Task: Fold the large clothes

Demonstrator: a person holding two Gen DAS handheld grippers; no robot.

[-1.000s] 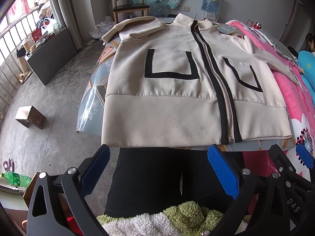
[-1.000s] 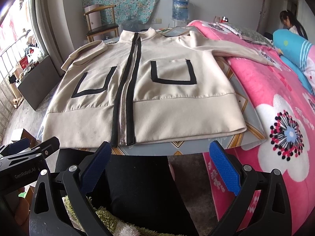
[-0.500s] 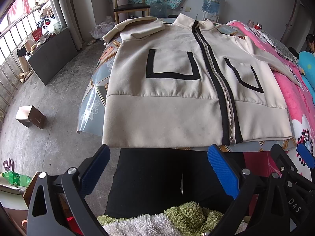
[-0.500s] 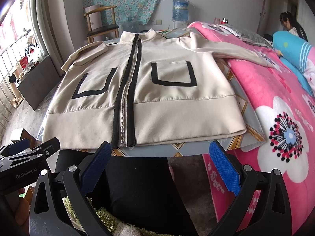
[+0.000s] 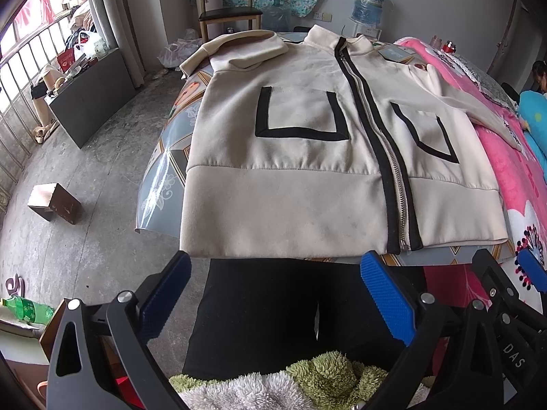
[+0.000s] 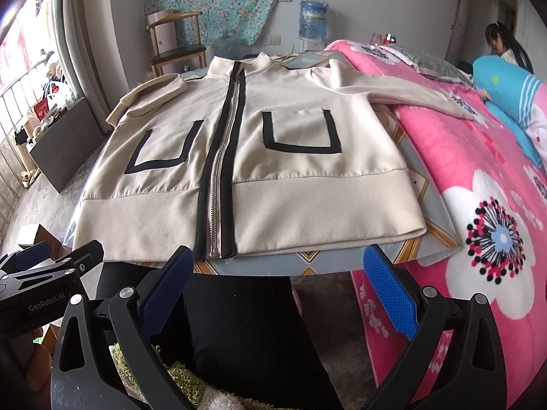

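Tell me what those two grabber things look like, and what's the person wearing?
Each is black, with curved arms, triangle cut-outs and silver bolts. Blue bumpy pads line the fingers. The left gripper reads "GenRobot.AI" on its side in the right wrist view; the right gripper shows "DAS" in the left wrist view. The person wears black trousers and a fluffy green-and-white top.

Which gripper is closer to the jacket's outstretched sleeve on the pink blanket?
Right. The right gripper hangs open below the hem on the side of the outstretched sleeve; the left gripper, also open, sits at the opposite hem corner.
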